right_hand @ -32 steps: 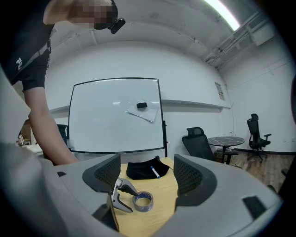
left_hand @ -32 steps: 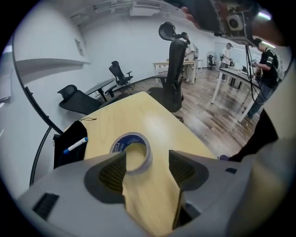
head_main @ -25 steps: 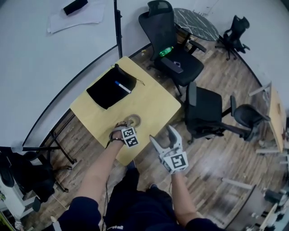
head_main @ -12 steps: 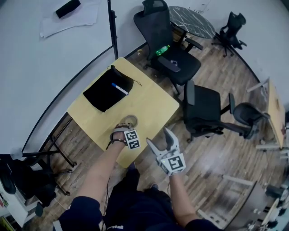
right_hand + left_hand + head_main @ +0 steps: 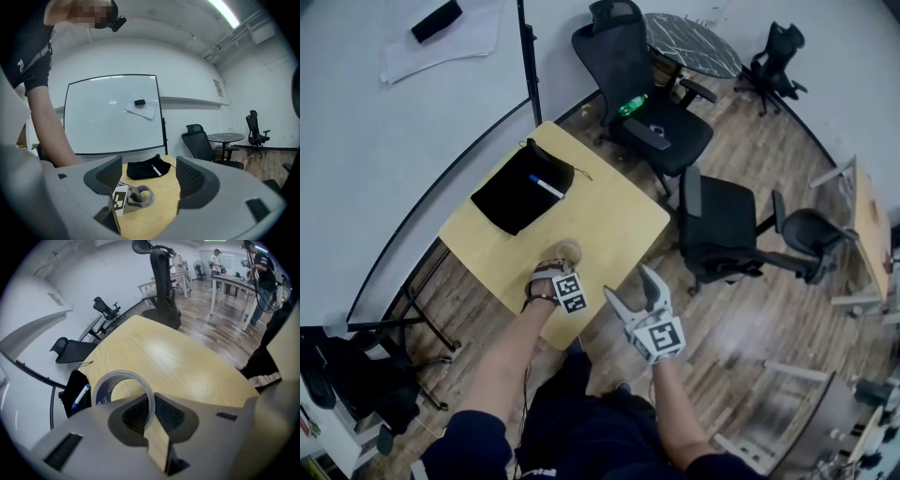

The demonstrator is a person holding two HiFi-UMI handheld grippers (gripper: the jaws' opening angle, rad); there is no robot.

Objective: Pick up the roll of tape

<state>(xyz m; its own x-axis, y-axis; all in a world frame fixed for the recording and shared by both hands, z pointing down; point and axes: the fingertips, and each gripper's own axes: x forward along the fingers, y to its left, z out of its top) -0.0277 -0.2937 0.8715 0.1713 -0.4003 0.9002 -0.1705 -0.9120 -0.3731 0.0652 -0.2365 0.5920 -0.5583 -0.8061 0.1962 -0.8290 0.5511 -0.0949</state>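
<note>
The roll of grey tape [image 5: 570, 250] rests on the yellow table [image 5: 614, 211], near its front corner. My left gripper [image 5: 562, 264] points steeply down onto it, shut on the roll's wall. In the left gripper view the tape [image 5: 104, 384] rises as a ring from between the closed jaws of the left gripper [image 5: 151, 412]. My right gripper [image 5: 630, 286] hangs open and empty beyond the table's front edge. The right gripper view looks between its spread jaws at the tape [image 5: 144, 197] and the left gripper [image 5: 127, 198] on it.
A black pouch [image 5: 519, 190] with a blue-capped pen [image 5: 547, 186] lies at the table's far side. Black office chairs [image 5: 727, 234] stand to the right, one carrying a green bottle [image 5: 631, 105]. A whiteboard [image 5: 384, 131] borders the table's left.
The left gripper's jaws have closed onto the wall of the tape roll. The right gripper has stayed where it was.
</note>
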